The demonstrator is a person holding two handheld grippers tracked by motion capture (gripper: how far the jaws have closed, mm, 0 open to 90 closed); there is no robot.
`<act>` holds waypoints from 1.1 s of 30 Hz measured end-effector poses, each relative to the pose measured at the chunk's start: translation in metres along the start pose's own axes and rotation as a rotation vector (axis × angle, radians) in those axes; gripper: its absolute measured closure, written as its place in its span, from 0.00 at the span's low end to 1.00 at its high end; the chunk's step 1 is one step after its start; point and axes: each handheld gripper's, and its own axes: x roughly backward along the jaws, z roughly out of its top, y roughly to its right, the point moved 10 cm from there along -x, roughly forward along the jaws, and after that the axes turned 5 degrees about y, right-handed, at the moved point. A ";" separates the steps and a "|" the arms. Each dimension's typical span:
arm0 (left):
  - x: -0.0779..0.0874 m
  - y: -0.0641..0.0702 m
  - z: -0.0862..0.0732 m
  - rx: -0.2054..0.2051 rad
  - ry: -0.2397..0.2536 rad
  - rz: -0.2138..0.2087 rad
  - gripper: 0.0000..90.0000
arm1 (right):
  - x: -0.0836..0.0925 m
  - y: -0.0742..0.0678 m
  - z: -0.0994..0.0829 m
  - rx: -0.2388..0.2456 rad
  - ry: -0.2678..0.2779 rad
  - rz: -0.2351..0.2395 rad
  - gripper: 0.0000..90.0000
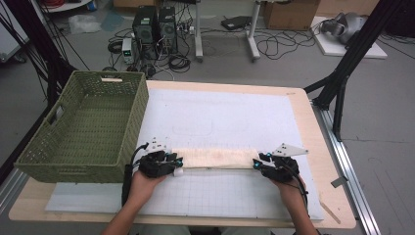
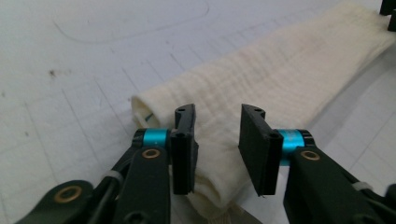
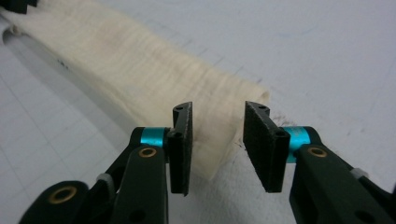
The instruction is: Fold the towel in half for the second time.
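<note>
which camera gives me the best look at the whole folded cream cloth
The high view: it shows the folded cloth end to end as a long strip on the white mat, between both grippers. The left gripper view shows its nearer end close up, layers visible; the right gripper view shows the opposite end running away.

Overhead + 2 close tong-cams, shared cloth (image 1: 213,158)

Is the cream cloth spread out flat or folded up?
Folded. The cloth lies as a long narrow strip on the white mat, and its end in the left gripper view shows doubled layers.
</note>
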 end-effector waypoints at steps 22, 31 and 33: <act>0.038 -0.014 0.049 0.030 0.273 0.023 0.20 | 0.053 0.034 0.008 -0.028 0.114 -0.224 0.24; 0.036 -0.012 0.047 0.010 0.265 0.013 0.20 | 0.050 0.034 0.009 -0.035 0.120 -0.214 0.18; 0.036 -0.013 0.046 0.013 0.262 0.015 0.20 | 0.049 0.034 0.009 -0.036 0.123 -0.210 0.15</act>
